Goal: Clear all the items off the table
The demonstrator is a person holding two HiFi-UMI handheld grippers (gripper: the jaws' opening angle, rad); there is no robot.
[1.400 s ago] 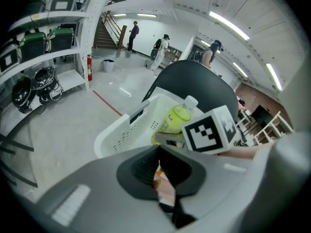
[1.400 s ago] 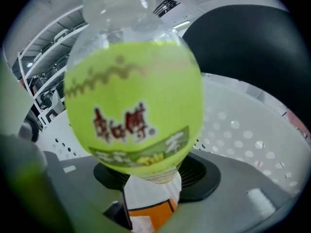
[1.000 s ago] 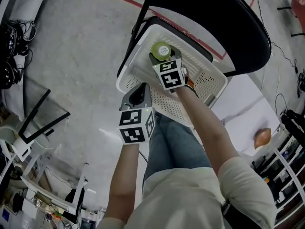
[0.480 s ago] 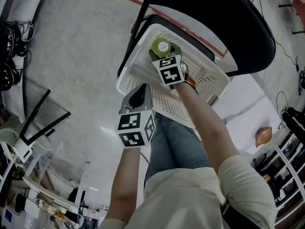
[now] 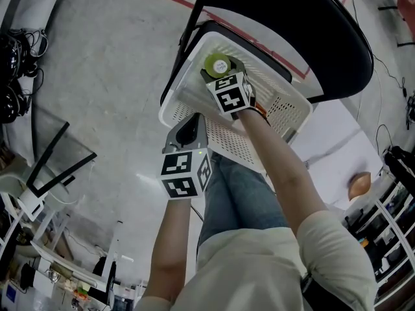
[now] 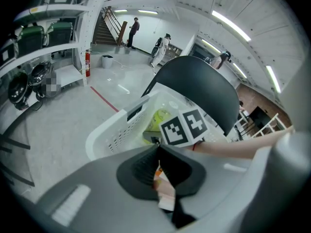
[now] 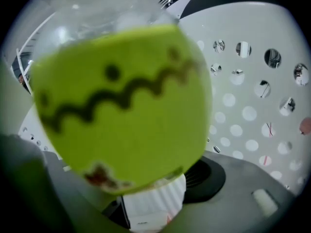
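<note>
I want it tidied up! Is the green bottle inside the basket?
Inside. The green bottle is within the white basket's rim, its holed wall right behind it in the right gripper view.

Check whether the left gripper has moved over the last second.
No, not noticeably. In the head view the left gripper stays shut at the same spot by the white basket's near-left rim.
</note>
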